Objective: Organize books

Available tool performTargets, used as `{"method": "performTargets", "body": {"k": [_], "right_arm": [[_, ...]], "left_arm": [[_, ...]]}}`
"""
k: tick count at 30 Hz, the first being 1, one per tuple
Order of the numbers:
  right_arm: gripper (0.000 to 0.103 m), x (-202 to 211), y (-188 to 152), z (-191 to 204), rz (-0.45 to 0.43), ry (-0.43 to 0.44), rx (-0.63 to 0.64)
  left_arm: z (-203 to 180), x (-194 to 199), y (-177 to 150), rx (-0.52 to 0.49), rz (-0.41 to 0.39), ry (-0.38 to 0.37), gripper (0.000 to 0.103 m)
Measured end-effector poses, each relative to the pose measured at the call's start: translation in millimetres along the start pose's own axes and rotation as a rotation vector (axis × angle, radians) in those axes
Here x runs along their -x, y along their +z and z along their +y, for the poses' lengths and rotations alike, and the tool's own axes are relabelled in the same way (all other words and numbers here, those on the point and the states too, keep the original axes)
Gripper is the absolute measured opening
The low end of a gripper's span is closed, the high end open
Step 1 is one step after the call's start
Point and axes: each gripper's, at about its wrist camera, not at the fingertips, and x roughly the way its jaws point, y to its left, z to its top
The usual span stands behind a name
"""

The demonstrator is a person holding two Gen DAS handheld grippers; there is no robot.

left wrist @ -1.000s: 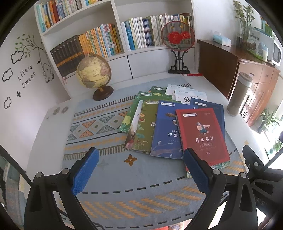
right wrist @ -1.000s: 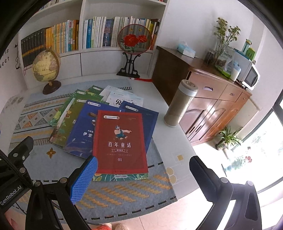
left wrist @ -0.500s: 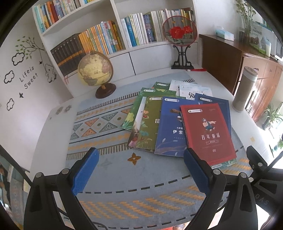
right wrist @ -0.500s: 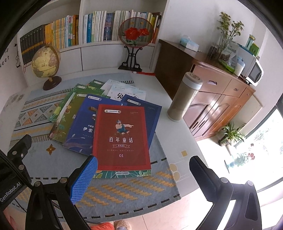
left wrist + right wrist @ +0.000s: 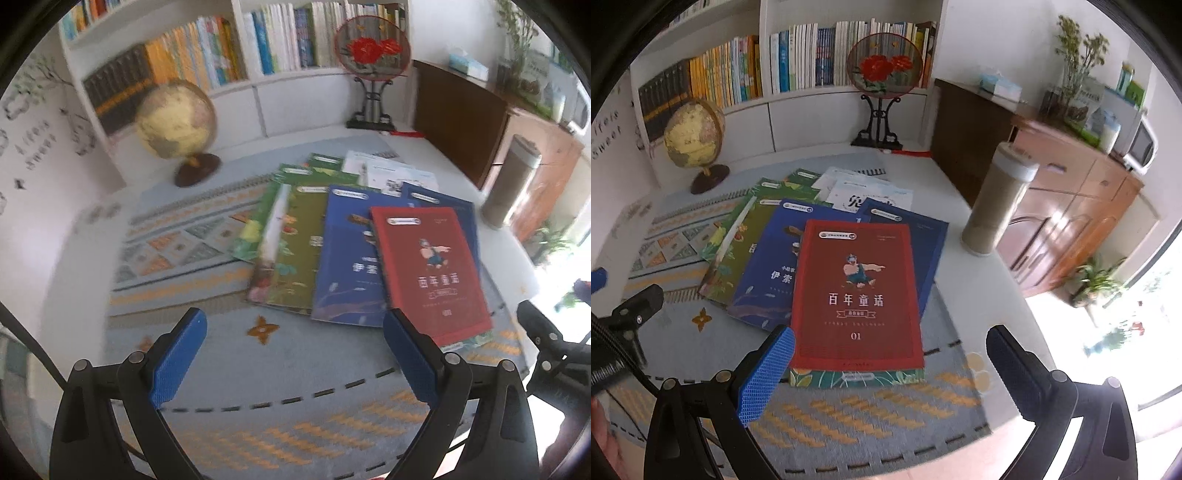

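Note:
Several thin books lie fanned out and overlapping on a patterned mat. A red book lies on top at the right; it also shows in the right wrist view. Left of it lie a blue book, an olive-green book and more green ones behind. White booklets lie at the back. My left gripper is open and empty, above the mat in front of the books. My right gripper is open and empty, just above the red book's near edge.
A globe stands at the back left. A round fan on a black stand stands at the back. A tall tan flask stands right of the books. Bookshelves line the back wall, a wooden cabinet stands at the right.
Both grippers have moved closer to the books and lower. The books look larger in both views. Nothing on the table has moved.

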Motion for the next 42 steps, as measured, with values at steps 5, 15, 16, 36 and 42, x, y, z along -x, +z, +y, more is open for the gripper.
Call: {"method": "performTargets", "body": {"k": [5, 15, 16, 36, 42], "right_arm": [[0.101, -48, -11, -24, 0.074, 0.153, -0.104], [0.077, -126, -23, -51, 0.168, 0.249, -0.283], [0.075, -131, -24, -54, 0.173, 0.246, -0.290], [0.057, -166, -17, -67, 0.211, 0.344, -0.236], [0.058, -159, -19, -61, 0.225, 0.357, -0.212]], "left_arm": [[1, -43, -2, -0.025, 0.067, -0.197, 0.096], [-50, -117, -17, -0.231, 0.144, -0.385, 0.095], [-53, -121, -19, -0.235, 0.147, -0.395, 0.095], [-99, -144, -42, -0.241, 0.193, -0.410, 0.079], [-99, -146, -40, -0.230, 0.196, -0.396, 0.079]]}}
